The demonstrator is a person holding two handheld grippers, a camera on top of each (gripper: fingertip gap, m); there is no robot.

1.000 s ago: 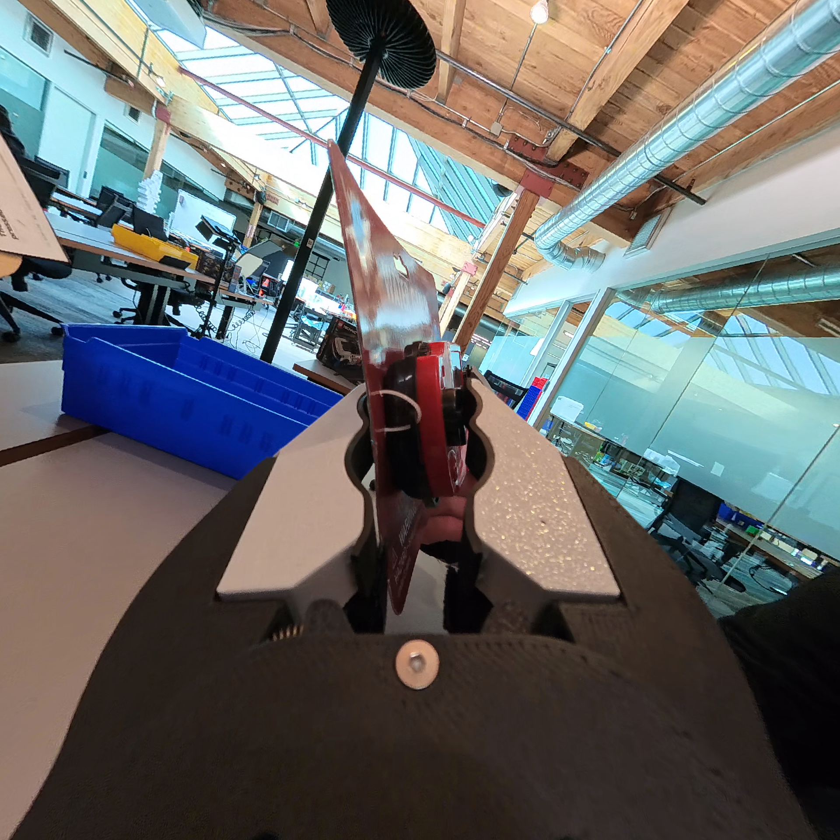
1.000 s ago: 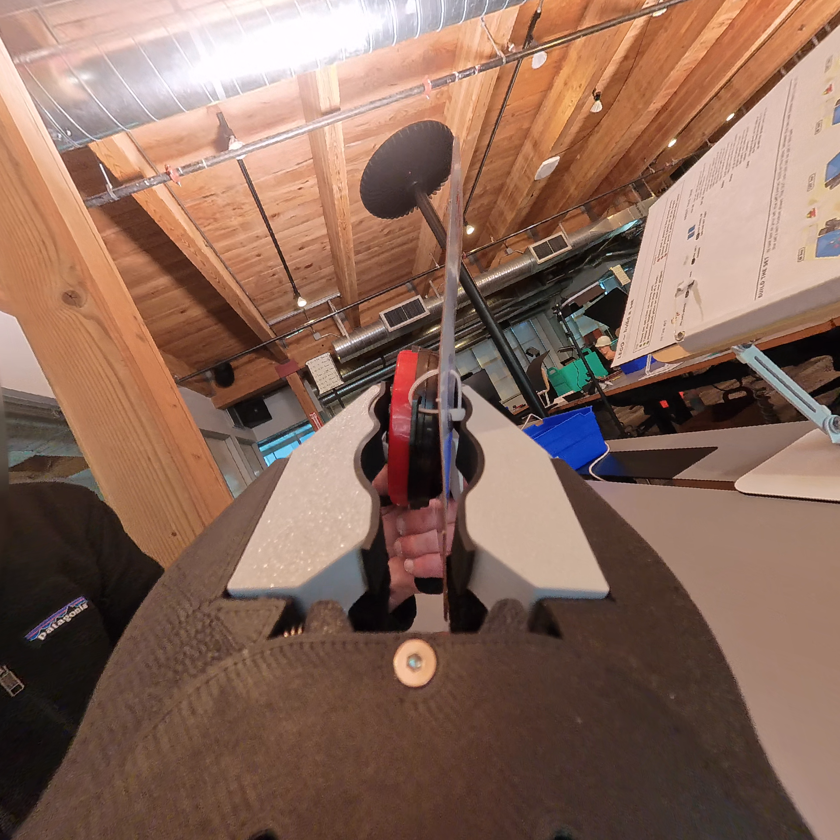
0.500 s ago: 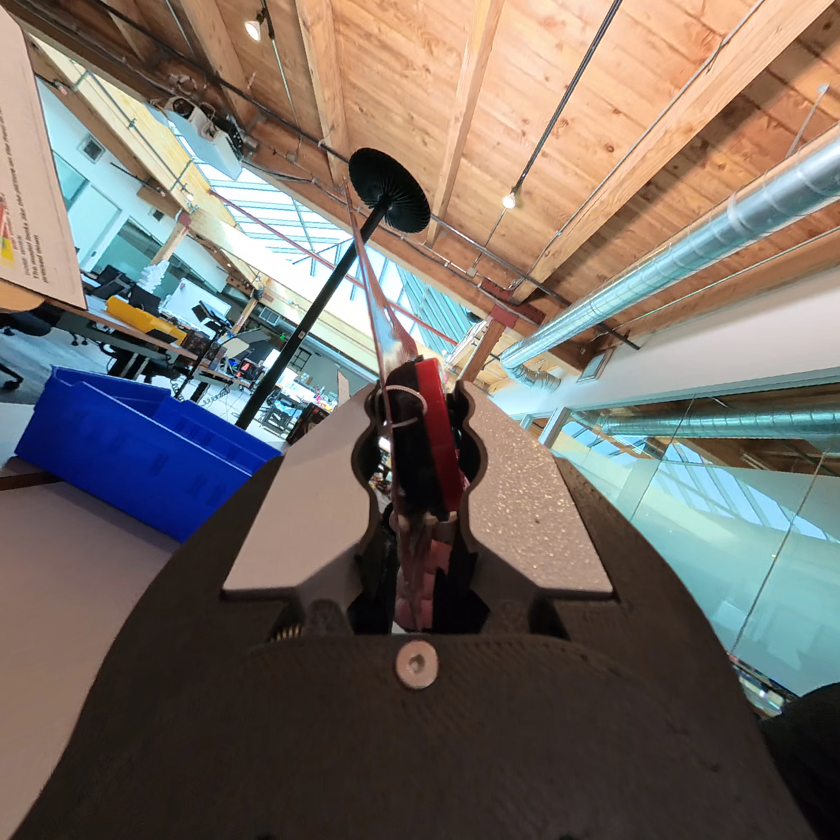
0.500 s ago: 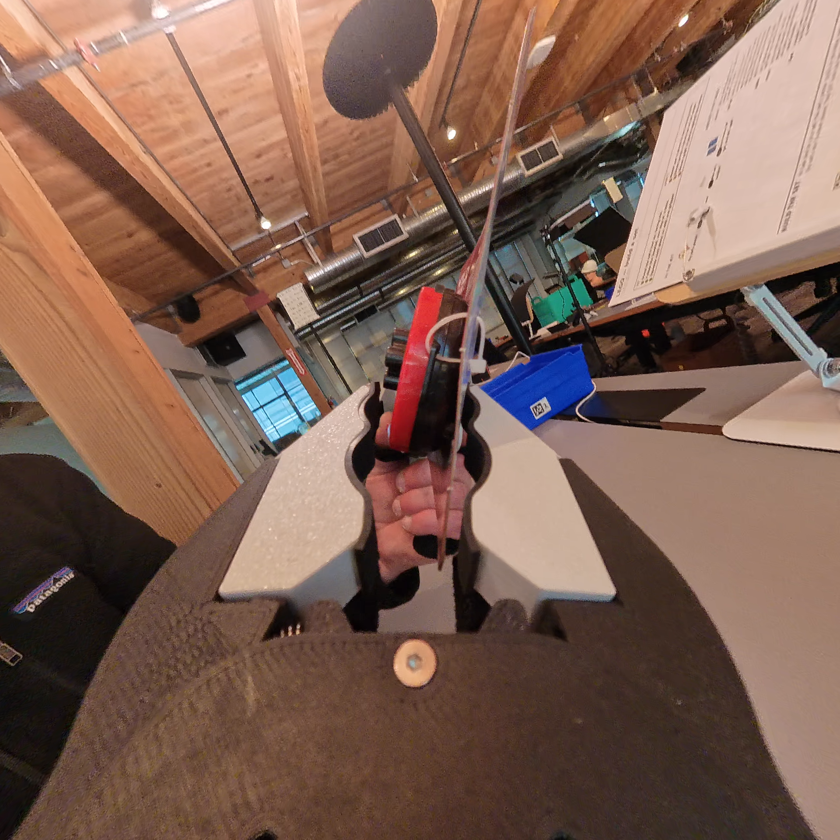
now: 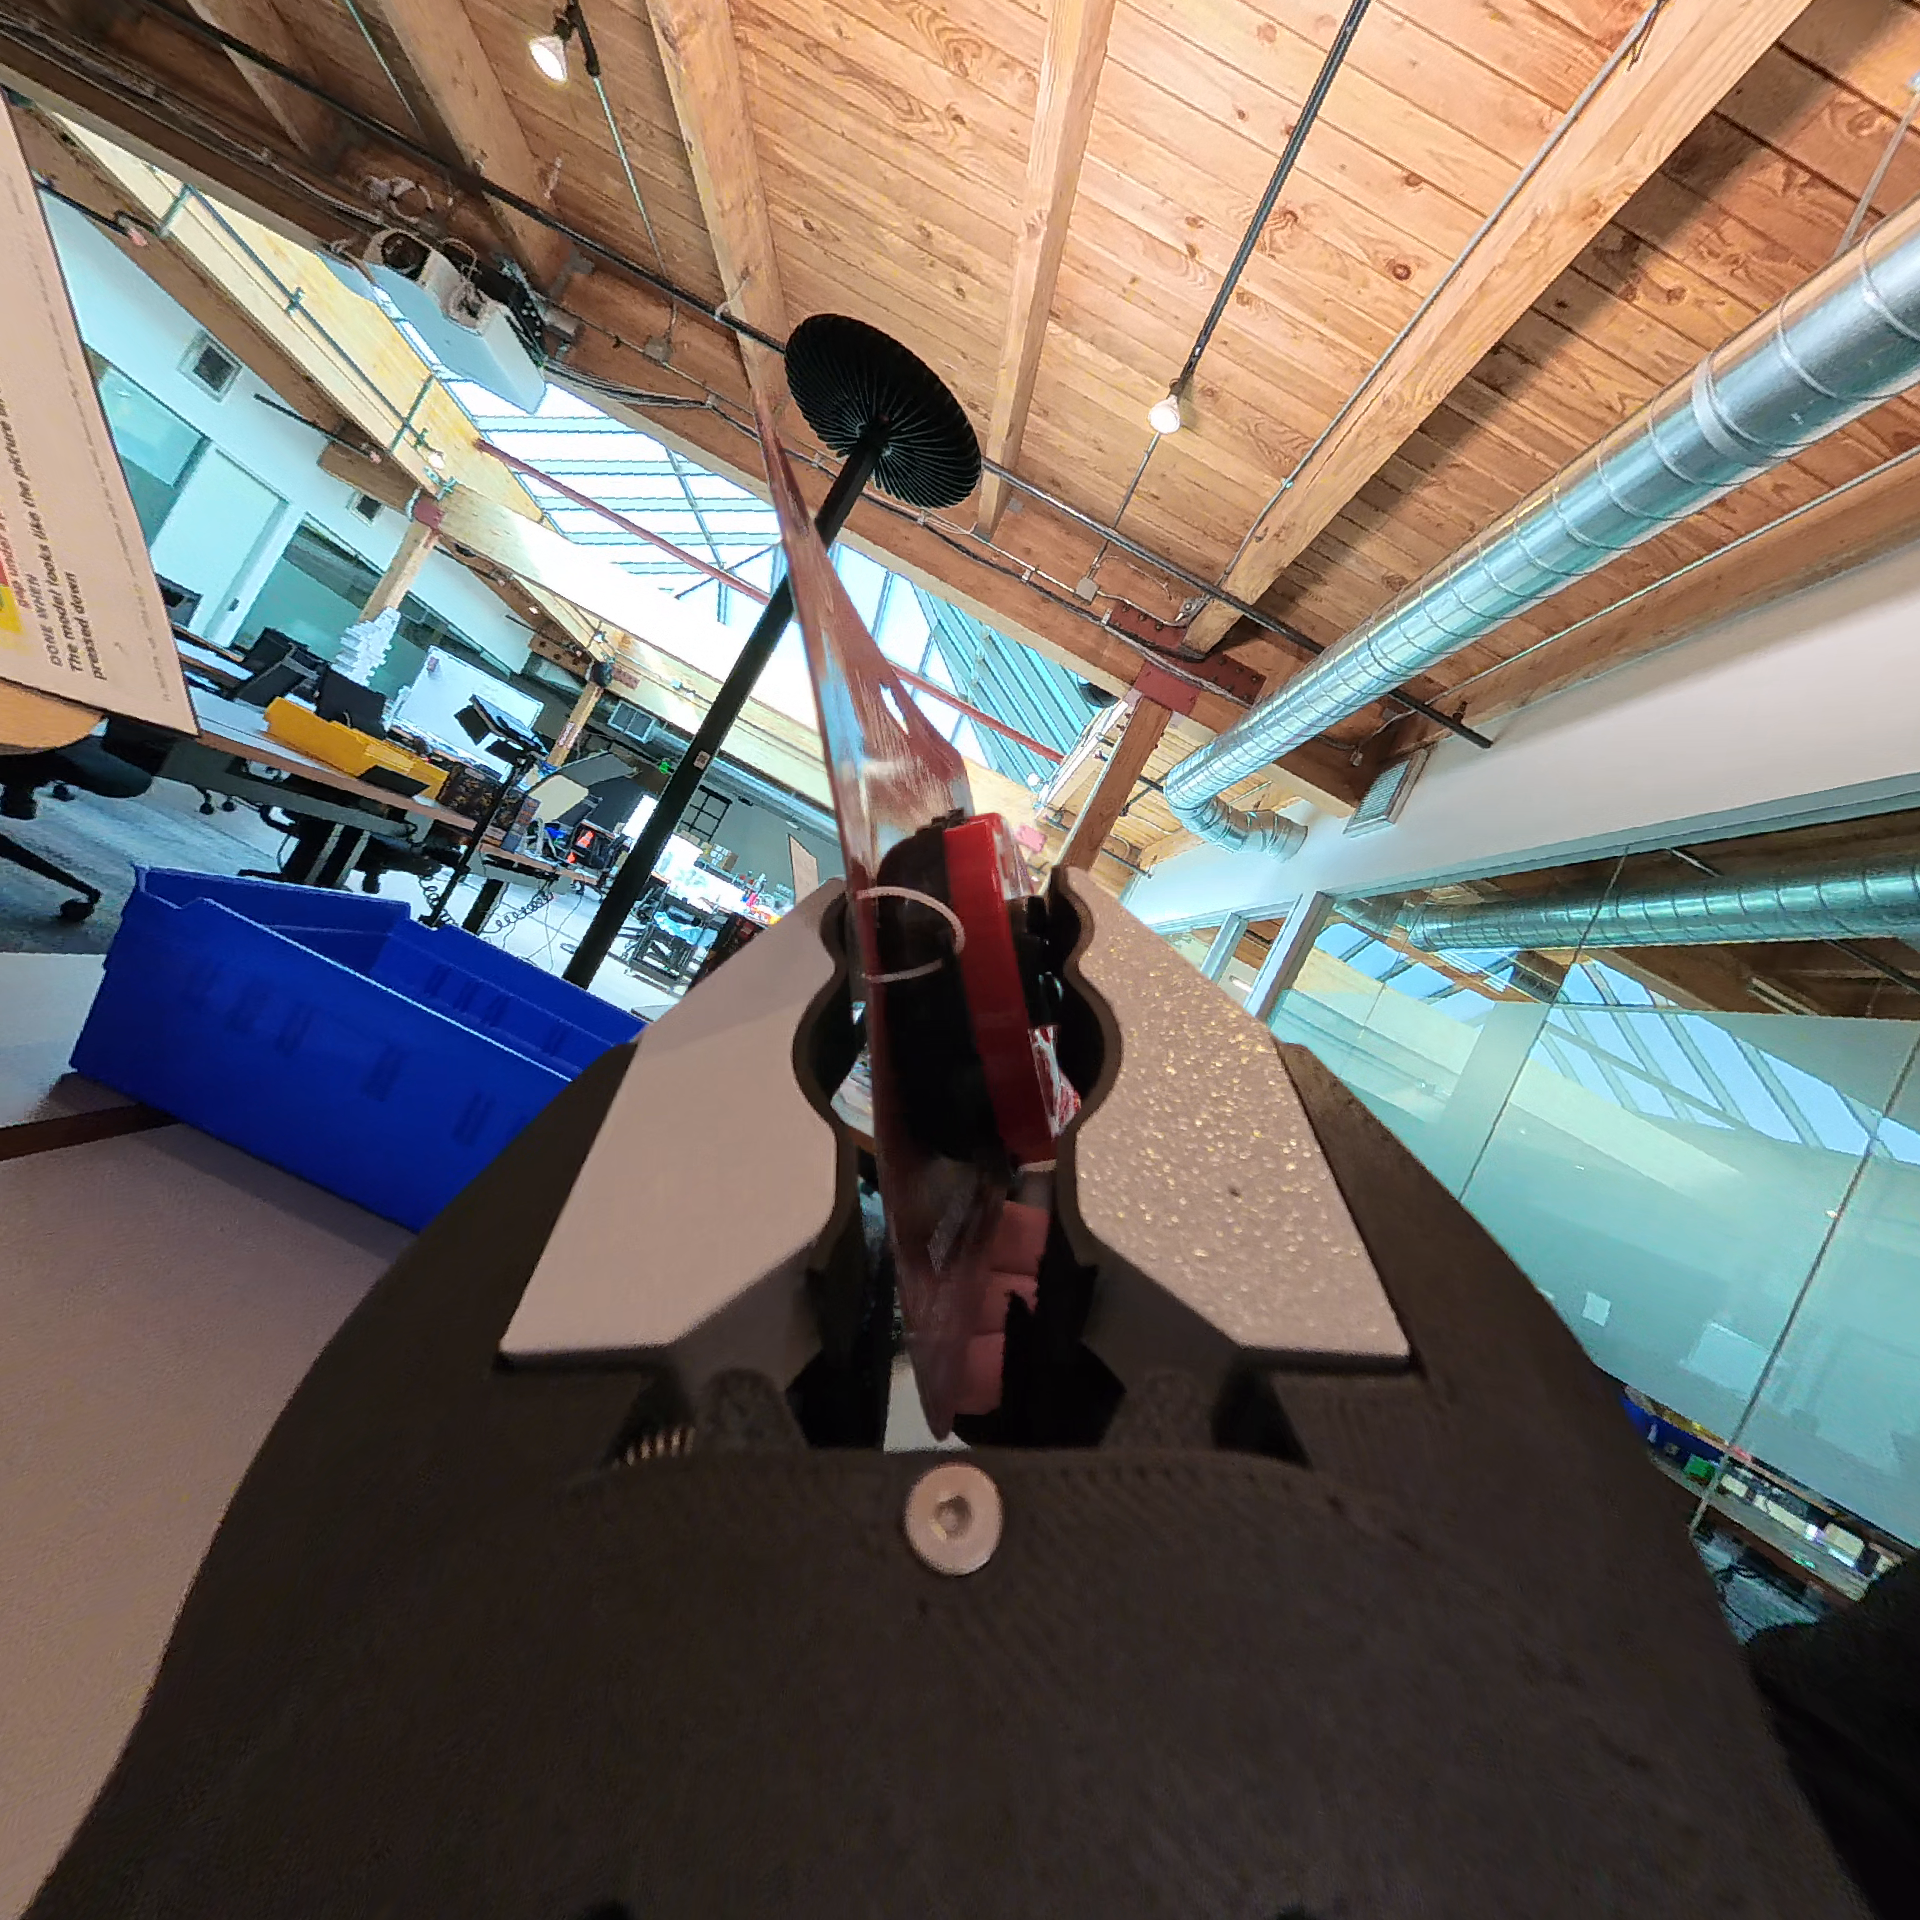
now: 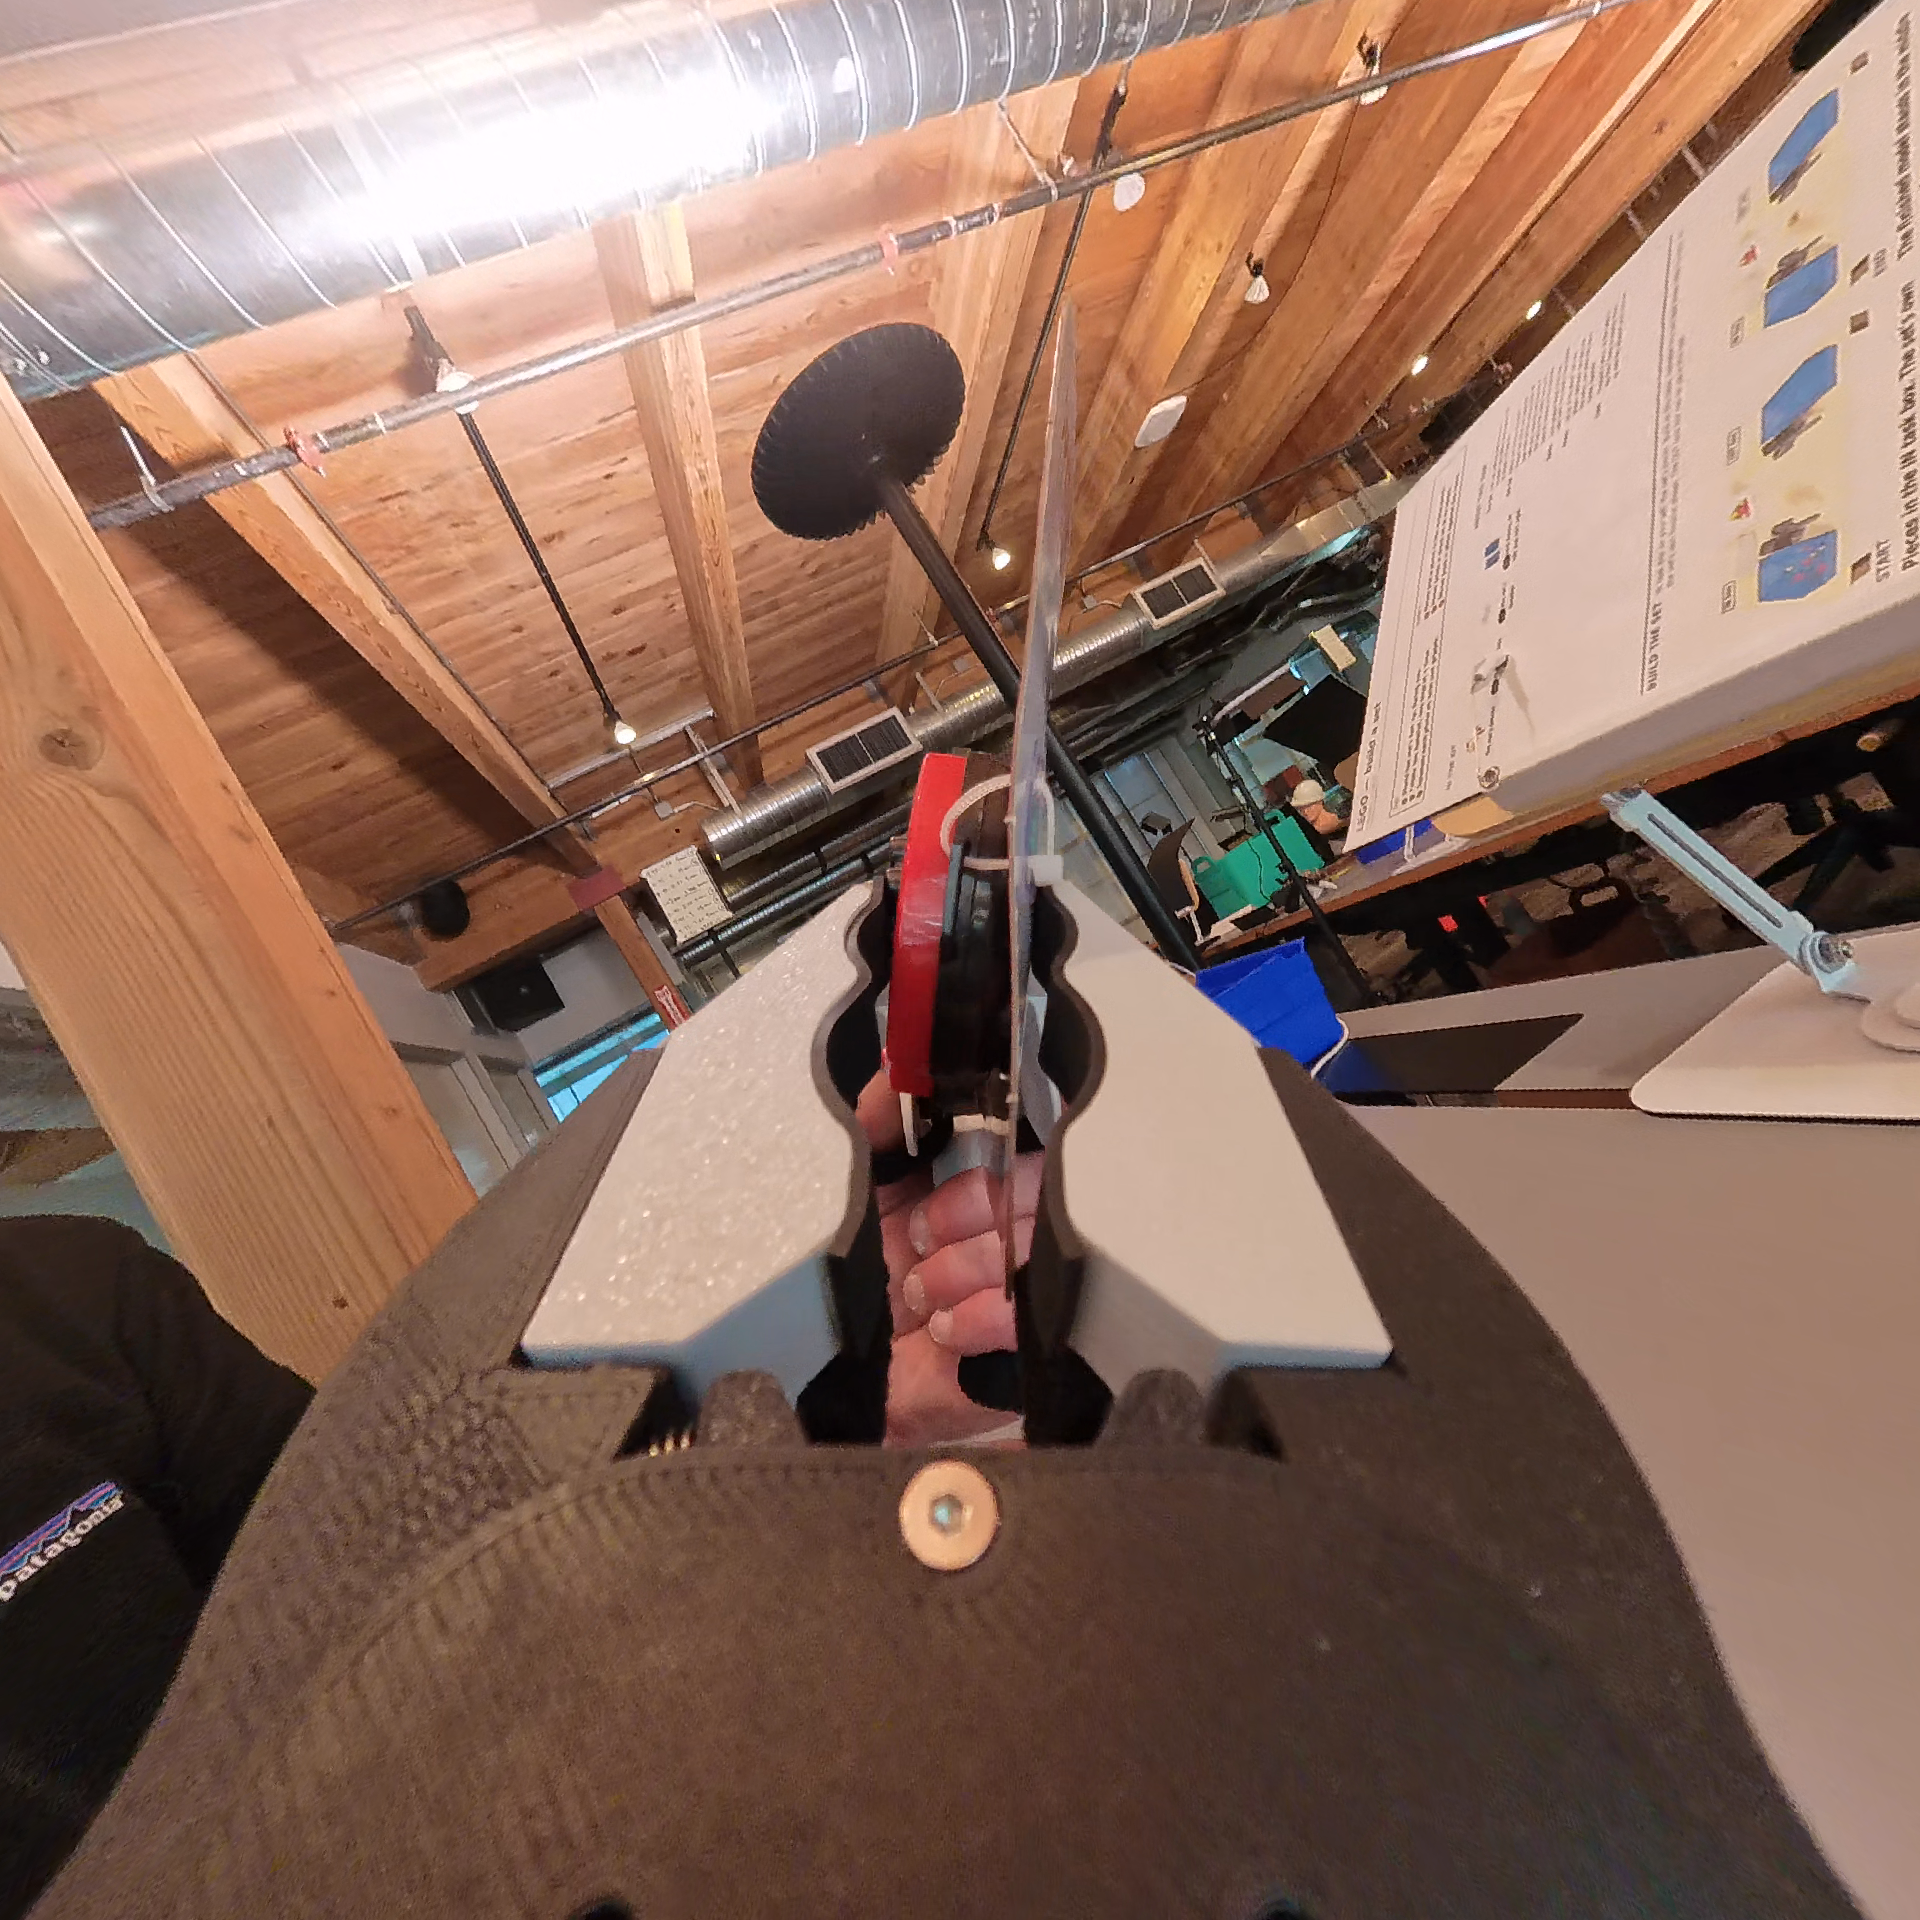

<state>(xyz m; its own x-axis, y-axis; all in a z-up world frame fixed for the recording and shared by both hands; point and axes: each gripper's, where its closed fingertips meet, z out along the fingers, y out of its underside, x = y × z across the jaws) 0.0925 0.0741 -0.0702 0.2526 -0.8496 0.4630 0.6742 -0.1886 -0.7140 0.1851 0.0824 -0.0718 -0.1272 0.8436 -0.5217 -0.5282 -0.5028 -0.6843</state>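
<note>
While both point up at the wooden ceiling, our left gripper [image 5: 945,935] and right gripper [image 6: 961,935] frame a red-and-black plate device [image 5: 982,987], fingers nearly together; pinching it or not, we cannot tell; a hand [image 6: 961,1288] shows behind.

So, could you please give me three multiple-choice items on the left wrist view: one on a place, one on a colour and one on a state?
1. Where is the blue bin?
A. On the table, left of the left gripper
B. Hanging from the ceiling
C. Against the glass wall on the right

2. What colour is the disc strapped by a white tie to the thin plate?
A. Green
B. Yellow
C. Red

3. How does the thin plate stand?
A. Flat on the table
B. On edge, rising toward the ceiling
C. Rolled into a tube

Key: 1 A, the bin's base rests on the tabletop at left; 2 C, its rim shows red; 3 B, its narrow edge runs up between the fingers.
</note>
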